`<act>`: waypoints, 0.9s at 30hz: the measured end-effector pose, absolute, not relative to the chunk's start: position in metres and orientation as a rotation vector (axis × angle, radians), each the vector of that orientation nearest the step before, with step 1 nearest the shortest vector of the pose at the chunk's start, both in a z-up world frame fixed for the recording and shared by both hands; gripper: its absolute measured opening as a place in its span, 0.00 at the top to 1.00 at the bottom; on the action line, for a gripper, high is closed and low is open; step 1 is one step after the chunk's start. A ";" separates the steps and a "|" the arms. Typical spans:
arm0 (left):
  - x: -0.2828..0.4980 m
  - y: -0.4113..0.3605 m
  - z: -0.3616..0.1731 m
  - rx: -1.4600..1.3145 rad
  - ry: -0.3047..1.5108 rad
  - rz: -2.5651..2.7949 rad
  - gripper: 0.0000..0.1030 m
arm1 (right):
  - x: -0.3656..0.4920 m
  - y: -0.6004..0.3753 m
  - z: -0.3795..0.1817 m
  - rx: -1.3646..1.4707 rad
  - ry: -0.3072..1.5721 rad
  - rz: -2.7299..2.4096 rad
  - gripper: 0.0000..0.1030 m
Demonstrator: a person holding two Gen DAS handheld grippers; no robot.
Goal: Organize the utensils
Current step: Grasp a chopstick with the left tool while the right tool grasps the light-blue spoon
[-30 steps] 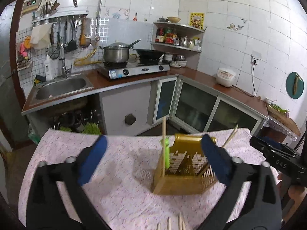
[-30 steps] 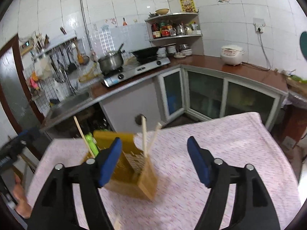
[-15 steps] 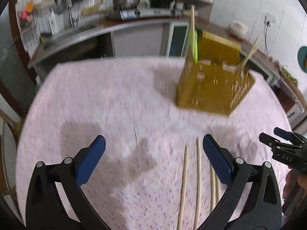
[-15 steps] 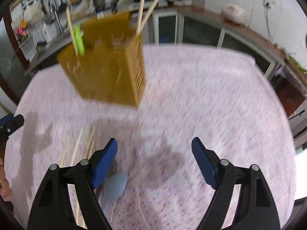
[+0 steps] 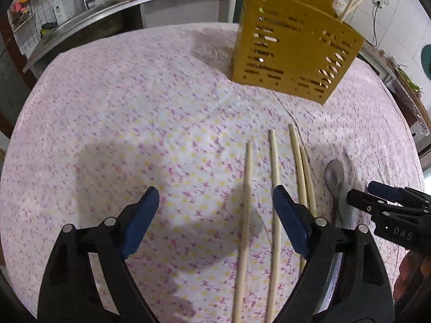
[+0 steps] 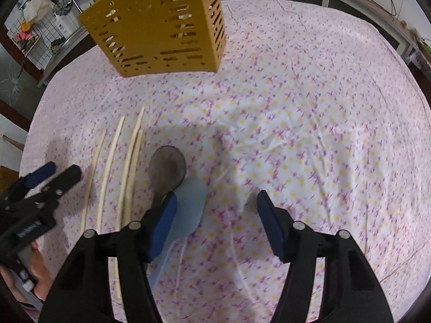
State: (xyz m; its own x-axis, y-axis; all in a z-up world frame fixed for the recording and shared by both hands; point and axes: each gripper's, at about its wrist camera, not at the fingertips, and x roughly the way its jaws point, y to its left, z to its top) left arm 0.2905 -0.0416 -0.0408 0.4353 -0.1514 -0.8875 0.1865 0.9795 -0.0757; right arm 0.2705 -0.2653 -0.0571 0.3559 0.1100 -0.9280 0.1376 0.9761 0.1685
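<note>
A yellow slotted utensil holder (image 5: 293, 45) stands on the far side of the table; it also shows in the right wrist view (image 6: 164, 27) with chopsticks and a green item in it. Several wooden chopsticks (image 5: 273, 183) lie side by side on the cloth, also in the right wrist view (image 6: 115, 167). A dark spoon (image 6: 167, 172) and a light blue spoon (image 6: 188, 204) lie right of them. My left gripper (image 5: 215, 215) is open above the chopsticks. My right gripper (image 6: 215, 212) is open, its left finger (image 6: 164, 220) over the spoons.
The table wears a pink floral cloth (image 6: 309, 107). A kitchen counter with a sink (image 5: 89, 18) runs behind it. The right gripper shows at the right edge of the left wrist view (image 5: 390, 210).
Both grippers have tilted down and dropped toward the table. The chopsticks and spoons have come into close view; the holder has shifted to the top of both views.
</note>
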 end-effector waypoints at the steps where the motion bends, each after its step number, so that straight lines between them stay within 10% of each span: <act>1: 0.291 -0.043 -0.043 0.033 1.109 -0.217 0.23 | 0.270 -0.264 -0.058 0.243 1.220 -0.011 0.41; 14: 0.311 -0.051 -0.061 0.052 1.145 -0.198 0.56 | 0.280 -0.241 -0.066 0.230 1.252 -0.023 0.41; 27: 0.324 -0.044 -0.060 0.077 1.153 -0.202 0.74 | 0.283 -0.221 -0.062 0.229 1.255 0.029 0.90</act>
State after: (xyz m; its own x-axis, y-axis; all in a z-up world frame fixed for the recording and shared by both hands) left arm 0.3244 -0.0439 -0.0601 0.3902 -0.1191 -0.9130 0.1978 0.9793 -0.0432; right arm 0.2826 -0.2208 -0.0618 0.3136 0.1474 -0.9380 0.1032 0.9767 0.1880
